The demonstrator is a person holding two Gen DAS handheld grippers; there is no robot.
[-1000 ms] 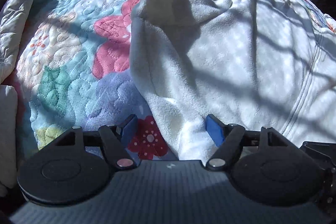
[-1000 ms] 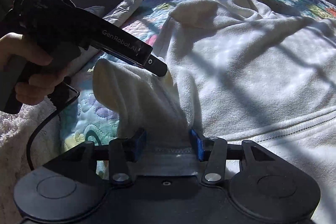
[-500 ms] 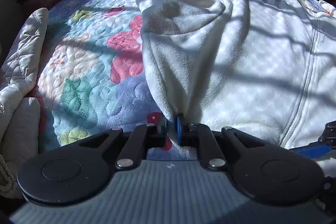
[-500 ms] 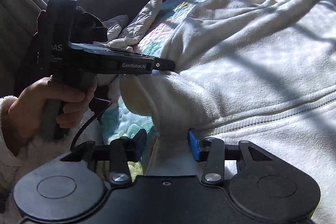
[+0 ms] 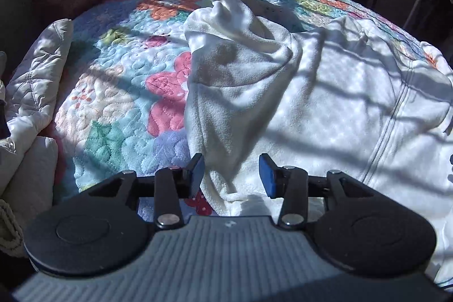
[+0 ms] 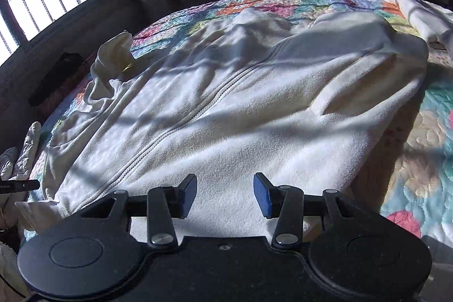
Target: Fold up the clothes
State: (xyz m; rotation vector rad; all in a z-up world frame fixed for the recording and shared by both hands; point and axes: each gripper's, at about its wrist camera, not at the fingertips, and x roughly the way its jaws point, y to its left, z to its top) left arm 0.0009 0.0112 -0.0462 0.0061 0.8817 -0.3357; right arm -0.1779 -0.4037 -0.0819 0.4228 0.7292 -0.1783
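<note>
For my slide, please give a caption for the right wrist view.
Open right gripper above a white zip-up fleece jacket spread on a floral quilt.

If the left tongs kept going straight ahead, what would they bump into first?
Most likely the white fleece zip-up jacket: its rumpled near edge lies right between the left tongs, whose jaws are opening and not pressing it. The flowery quilted bedspread lies underneath, though depth is hard to judge.

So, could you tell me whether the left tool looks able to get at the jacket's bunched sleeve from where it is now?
Probably yes. The left tool is opening, with the bunched sleeve of the white fleece jacket lying between its pads unpinched, and nothing else lies in the way.
</note>
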